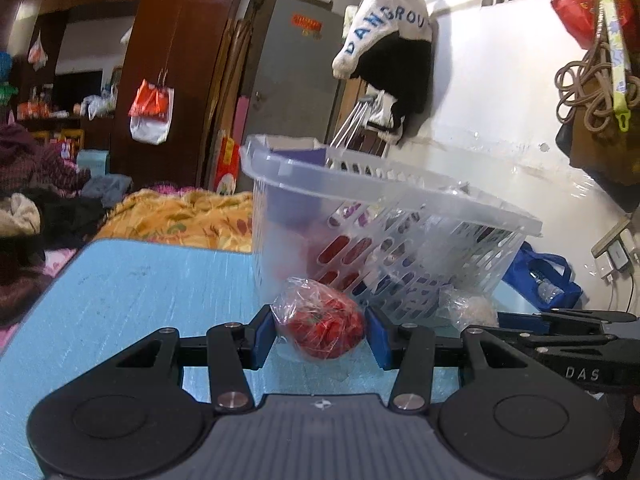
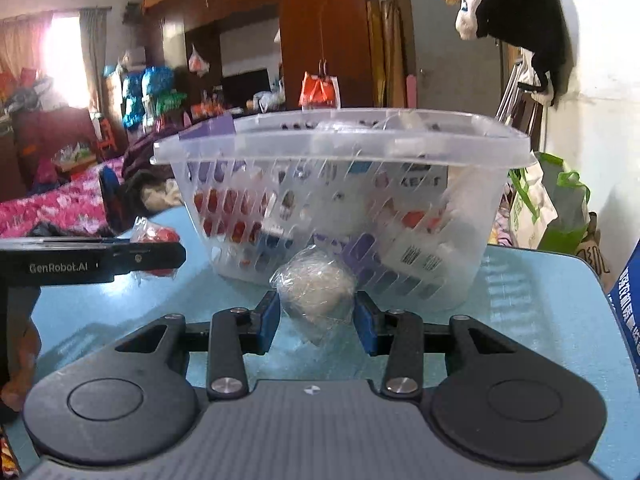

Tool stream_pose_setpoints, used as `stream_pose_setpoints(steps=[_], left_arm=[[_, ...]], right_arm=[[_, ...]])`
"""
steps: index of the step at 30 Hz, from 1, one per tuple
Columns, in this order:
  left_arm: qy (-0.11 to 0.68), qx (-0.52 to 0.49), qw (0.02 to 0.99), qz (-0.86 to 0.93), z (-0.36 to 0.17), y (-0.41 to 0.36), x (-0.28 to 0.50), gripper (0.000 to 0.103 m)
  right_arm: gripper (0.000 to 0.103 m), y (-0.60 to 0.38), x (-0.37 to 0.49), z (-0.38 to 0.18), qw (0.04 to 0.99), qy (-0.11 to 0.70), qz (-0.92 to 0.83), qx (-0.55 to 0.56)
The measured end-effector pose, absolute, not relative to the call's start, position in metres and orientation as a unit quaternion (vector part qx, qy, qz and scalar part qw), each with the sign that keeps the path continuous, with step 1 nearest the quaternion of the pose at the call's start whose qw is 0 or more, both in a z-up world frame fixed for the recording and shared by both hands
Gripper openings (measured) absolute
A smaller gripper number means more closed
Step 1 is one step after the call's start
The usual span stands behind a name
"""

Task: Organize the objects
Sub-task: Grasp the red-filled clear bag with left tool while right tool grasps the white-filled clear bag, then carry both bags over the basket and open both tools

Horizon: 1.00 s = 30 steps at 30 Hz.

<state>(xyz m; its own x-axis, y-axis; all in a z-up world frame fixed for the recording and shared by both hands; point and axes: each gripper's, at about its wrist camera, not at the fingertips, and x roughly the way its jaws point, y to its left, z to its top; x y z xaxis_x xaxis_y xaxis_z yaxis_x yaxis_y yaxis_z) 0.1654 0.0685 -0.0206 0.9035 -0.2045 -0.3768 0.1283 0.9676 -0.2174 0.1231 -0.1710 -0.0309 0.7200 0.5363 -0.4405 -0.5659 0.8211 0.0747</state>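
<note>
A clear plastic basket (image 1: 404, 184) with slotted walls stands on the light blue table (image 1: 132, 292) and holds several packaged items. In the left wrist view my left gripper (image 1: 320, 332) is shut on a red ball wrapped in clear plastic (image 1: 322, 326), just in front of the basket. In the right wrist view my right gripper (image 2: 316, 312) is shut on a white ball wrapped in clear plastic (image 2: 316, 284), close to the basket's front wall (image 2: 340, 148). The left gripper with the red ball (image 2: 160, 240) shows at the left there. The white ball (image 1: 472, 308) shows at right in the left view.
A bed with an orange patterned cover (image 1: 180, 216) and piled clothes lies beyond the table. A blue bag (image 1: 548, 276) sits by the white wall. Green and white bags (image 2: 548, 204) stand behind the table's right side. A blue box (image 2: 628, 296) is at the far right edge.
</note>
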Motion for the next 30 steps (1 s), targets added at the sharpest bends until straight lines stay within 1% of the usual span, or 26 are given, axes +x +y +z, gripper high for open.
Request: stream_pose_setpoints(steps=[20, 30], left_arm=[[0.155, -0.069, 0.981, -0.091, -0.014, 0.063, 0.149, 0.052], [0.101, -0.063, 0.986, -0.117, -0.001, 0.056, 0.118, 0.052]], right_arm=[[0.044, -0.174, 0.109, -0.025, 0.937, 0.178, 0.3, -0.013], [0.044, -0.191, 0.085, -0.014, 0.941, 0.142, 0.307, 0.001]])
